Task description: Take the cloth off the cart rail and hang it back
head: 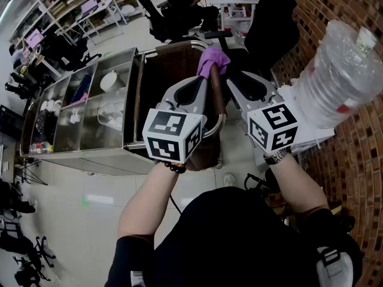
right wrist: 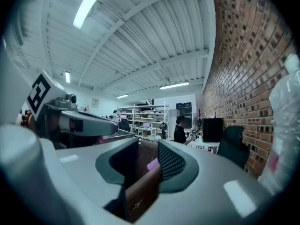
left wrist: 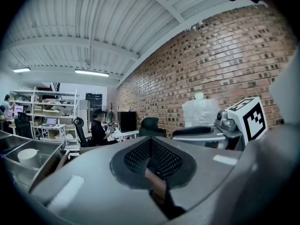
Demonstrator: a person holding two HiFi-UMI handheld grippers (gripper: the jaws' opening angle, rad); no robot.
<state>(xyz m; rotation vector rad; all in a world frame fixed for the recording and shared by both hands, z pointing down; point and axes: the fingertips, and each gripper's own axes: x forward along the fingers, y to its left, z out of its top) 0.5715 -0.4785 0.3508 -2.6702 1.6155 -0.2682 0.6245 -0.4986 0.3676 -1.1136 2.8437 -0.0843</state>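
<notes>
Black sleeves (head: 133, 257), bead bracelet (head: 174, 167) — silver wristwatch (head: 277, 156)

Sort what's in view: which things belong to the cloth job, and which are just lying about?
Job: purple cloth; cart rail; left gripper; right gripper.
Lying about: water jug; white bowl; office chair.

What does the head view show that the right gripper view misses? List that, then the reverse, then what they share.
Head view only: the steel cart with its compartments, and the purple cloth bunched over the brown rail. Right gripper view only: ceiling lights, a seated person far off, and the right tool with its jaws apart and the rail between them. Both: cloth, rail, brick wall, water jug, left tool.
</notes>
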